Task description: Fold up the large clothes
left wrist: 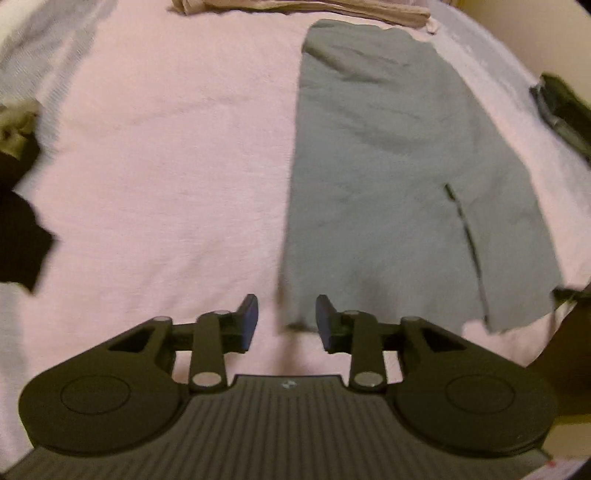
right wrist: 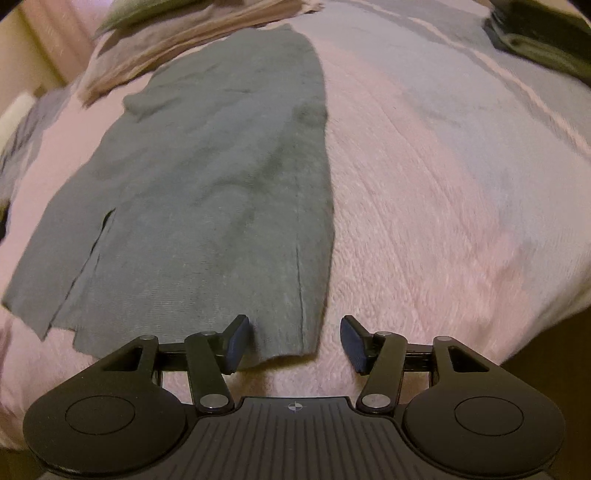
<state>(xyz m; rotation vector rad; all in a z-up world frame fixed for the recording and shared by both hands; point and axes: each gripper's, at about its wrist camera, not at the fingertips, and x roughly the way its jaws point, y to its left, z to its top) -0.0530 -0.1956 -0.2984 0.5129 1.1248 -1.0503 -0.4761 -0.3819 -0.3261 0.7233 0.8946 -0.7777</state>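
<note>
Grey garment (left wrist: 388, 184): 1 item, folded into a long strip, flat on the pink bedspread (left wrist: 166, 166). My left gripper (left wrist: 286, 321): fingers apart, empty, at the strip's near left corner. My right gripper (right wrist: 293, 341): fingers wide apart, empty, straddling its near right corner. Beige folded cloth (left wrist: 314, 9): beyond the far end.

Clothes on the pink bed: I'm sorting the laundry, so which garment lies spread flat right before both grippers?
The long grey knit garment, spread flat. The beige folded pile lies at the far edge, and the black crumpled garment lies off to the left.
</note>
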